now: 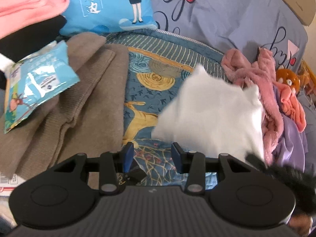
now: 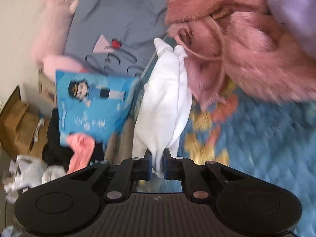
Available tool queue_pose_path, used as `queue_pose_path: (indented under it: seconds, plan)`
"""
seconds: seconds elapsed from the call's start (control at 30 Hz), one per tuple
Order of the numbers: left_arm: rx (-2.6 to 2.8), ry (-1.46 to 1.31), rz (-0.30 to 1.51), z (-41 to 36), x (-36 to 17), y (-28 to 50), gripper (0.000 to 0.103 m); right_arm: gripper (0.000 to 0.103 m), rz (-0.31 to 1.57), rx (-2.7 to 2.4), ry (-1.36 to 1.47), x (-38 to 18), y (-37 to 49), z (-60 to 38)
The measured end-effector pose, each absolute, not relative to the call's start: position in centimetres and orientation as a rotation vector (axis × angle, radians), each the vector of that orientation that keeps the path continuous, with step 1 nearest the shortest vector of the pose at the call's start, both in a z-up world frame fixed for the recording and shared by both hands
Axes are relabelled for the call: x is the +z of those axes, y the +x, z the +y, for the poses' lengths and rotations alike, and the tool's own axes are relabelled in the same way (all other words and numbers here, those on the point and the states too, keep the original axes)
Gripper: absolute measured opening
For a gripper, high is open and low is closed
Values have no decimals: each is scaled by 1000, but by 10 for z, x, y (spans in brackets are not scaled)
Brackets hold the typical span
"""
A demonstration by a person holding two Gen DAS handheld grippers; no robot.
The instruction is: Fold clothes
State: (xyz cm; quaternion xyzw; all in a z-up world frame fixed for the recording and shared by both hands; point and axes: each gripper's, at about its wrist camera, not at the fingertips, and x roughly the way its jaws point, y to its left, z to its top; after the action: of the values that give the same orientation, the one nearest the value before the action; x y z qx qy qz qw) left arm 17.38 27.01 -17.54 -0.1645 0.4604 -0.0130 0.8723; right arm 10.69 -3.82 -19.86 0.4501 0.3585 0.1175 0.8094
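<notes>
One white garment [image 2: 164, 106], two blue pillows [image 1: 110, 6].

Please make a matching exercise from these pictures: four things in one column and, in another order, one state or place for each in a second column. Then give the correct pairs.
Things
1. white garment
2. brown sweater
3. left tool
4. snack bag

States or places
A. lying on the brown sweater
B. open, with nothing between its fingers
C. pinched in the right tool and hanging from it
D. folded flat on the patterned blue blanket

Pairs: 1-C, 2-D, 3-B, 4-A
</notes>
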Motion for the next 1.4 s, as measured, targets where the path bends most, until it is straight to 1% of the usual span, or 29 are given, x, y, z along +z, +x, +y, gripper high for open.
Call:
queue_pose_path:
  seconds: [0.1, 0.2, 0.23, 0.27, 0.4, 0.43, 0.53, 0.57, 0.63, 0.73, 0.83, 0.87, 0.9, 0.93, 0.97, 1.03, 1.13, 1.17, 1.2, 1.23, 1.27, 1.3, 1.33, 1.37, 1.4]
  plan:
    - [-18, -362, 945, 276, -172, 152, 46, 11, 856, 263, 954, -201, 62, -50]
    - [-21, -393, 949, 279, -174, 125, 46, 11, 937, 246, 855, -206, 14, -57]
    - [-30, -405, 957, 278, -176, 118, 53, 11, 960, 240, 829, -207, 1, -59]
    - [-40, -415, 967, 275, -178, 110, 56, 11, 980, 234, 822, -213, -14, -60]
    - [-92, -363, 997, 246, -185, 87, 57, 14, 1040, 214, 735, -224, -37, -57]
    - [-109, -338, 1005, 236, -186, 83, 57, 16, 1038, 217, 689, -221, -38, -56]
    - [-172, -270, 1035, 206, -192, 75, 57, 18, 980, 228, 486, -198, -40, -53]
    - [-194, -260, 1045, 199, -195, 74, 57, 25, 951, 223, 415, -190, -39, -51]
    - [-223, -246, 1062, 188, -200, 73, 57, 32, 862, 188, 264, -176, -38, -51]
    - [-222, -195, 1069, 176, -204, 73, 57, 34, 770, 140, 188, -167, -17, -61]
    - [-220, -150, 1073, 169, -208, 73, 57, 37, 722, 107, 221, -174, 21, -68]
    - [-221, -144, 1076, 168, -208, 73, 57, 37, 713, 99, 237, -177, 34, -70]
    - [-218, -140, 1079, 167, -209, 73, 61, 37, 705, 90, 253, -181, 48, -72]
    - [-215, -137, 1082, 167, -210, 74, 64, 34, 720, 87, 291, -185, 60, -74]
    - [-211, -135, 1085, 167, -211, 75, 65, 10, 739, 86, 334, -191, 71, -76]
    - [-203, -133, 1092, 169, -213, 77, 65, 5, 778, 82, 419, -201, 93, -81]
    - [-194, -147, 1104, 173, -217, 78, 65, 5, 725, 55, 394, -195, 97, -76]
    - [-188, -143, 1109, 173, -218, 79, 65, 5, 739, 41, 373, -198, 99, -72]
    - [-181, -134, 1115, 172, -219, 79, 65, 6, 793, 26, 324, -206, 106, -65]
    - [-178, -124, 1120, 171, -220, 80, 65, 10, 846, 23, 295, -214, 112, -62]
    - [-175, -113, 1126, 169, -222, 82, 65, 11, 897, 23, 271, -223, 117, -60]
    - [-172, -101, 1133, 168, -224, 83, 65, 12, 892, 20, 272, -225, 118, -60]
    - [-169, -90, 1138, 166, -226, 83, 67, 23, 873, 8, 291, -222, 116, -64]
    - [-162, -75, 1141, 164, -227, 83, 68, 37, 853, -24, 313, -217, 114, -67]
    - [-152, -60, 1141, 164, -228, 82, 70, 38, 818, -53, 341, -211, 109, -73]
